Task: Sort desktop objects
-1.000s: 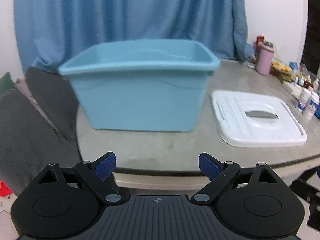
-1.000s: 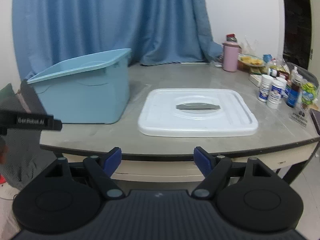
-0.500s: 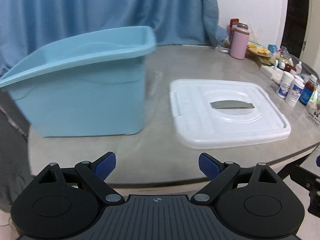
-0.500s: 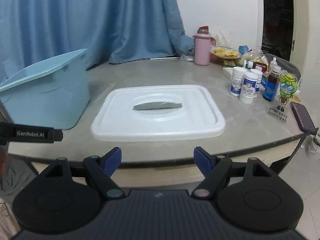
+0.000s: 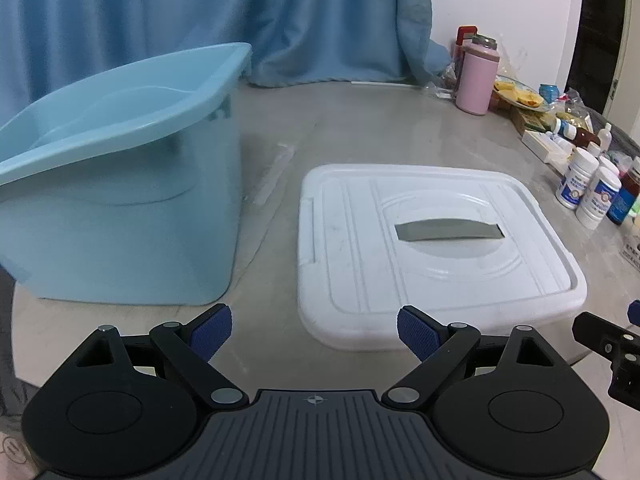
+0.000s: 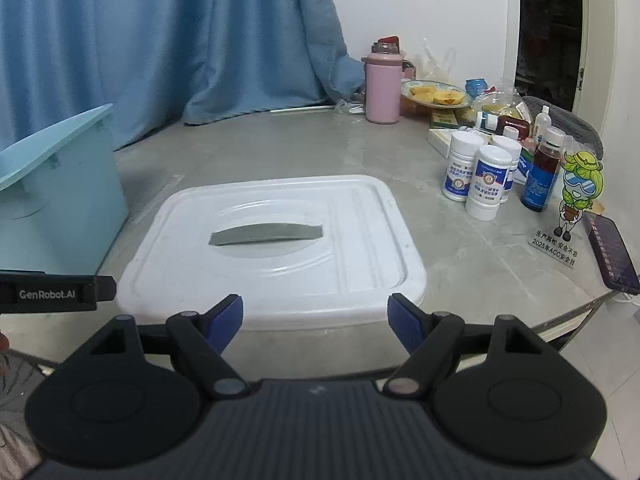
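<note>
A light blue storage bin stands open on the left of the grey table; its corner shows in the right wrist view. Its white lid with a grey handle lies flat beside it, also in the right wrist view. White pill bottles, a dark bottle, a cartoon acrylic stand and a phone sit at the right. My left gripper is open and empty over the near table edge. My right gripper is open and empty just before the lid.
A pink thermos, a plate of food, boxes and small bottles crowd the far right of the table. A blue curtain hangs behind. The left gripper's body shows at the right wrist view's left edge.
Both grippers have swung to the right and moved closer to the table. The bin has slid left in both views and the lid and bottles now sit nearer the centre.
</note>
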A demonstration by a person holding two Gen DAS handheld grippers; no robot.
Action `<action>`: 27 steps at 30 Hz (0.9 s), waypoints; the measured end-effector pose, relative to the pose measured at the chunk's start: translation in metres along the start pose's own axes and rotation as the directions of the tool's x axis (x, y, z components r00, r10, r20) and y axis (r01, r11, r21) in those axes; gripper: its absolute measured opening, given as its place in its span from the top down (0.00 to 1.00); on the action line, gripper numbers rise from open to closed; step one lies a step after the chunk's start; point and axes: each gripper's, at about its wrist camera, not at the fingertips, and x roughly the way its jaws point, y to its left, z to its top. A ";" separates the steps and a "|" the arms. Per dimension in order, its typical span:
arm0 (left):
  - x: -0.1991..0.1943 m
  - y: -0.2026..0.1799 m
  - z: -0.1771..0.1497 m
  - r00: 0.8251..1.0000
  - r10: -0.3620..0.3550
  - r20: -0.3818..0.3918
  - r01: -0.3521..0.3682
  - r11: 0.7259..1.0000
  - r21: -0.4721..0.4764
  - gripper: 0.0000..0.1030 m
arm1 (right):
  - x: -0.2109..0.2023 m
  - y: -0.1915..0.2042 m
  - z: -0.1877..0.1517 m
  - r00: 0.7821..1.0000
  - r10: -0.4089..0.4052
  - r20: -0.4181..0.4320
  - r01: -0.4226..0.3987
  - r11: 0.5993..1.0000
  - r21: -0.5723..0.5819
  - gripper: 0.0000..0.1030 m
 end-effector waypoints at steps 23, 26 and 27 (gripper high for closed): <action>0.046 -0.018 0.025 0.995 0.010 -0.095 -0.013 1.000 -0.022 0.11 | 0.051 -0.027 0.028 0.997 0.011 -0.081 -0.012 1.000 -0.007 0.23; 0.052 -0.025 0.031 0.995 0.014 -0.102 -0.017 1.000 -0.025 0.11 | 0.060 -0.032 0.034 0.996 0.013 -0.090 -0.014 1.000 -0.008 0.23; 0.055 -0.027 0.033 0.994 0.015 -0.105 -0.017 1.000 -0.024 0.11 | 0.062 -0.034 0.036 0.996 0.013 -0.092 -0.014 1.000 -0.010 0.23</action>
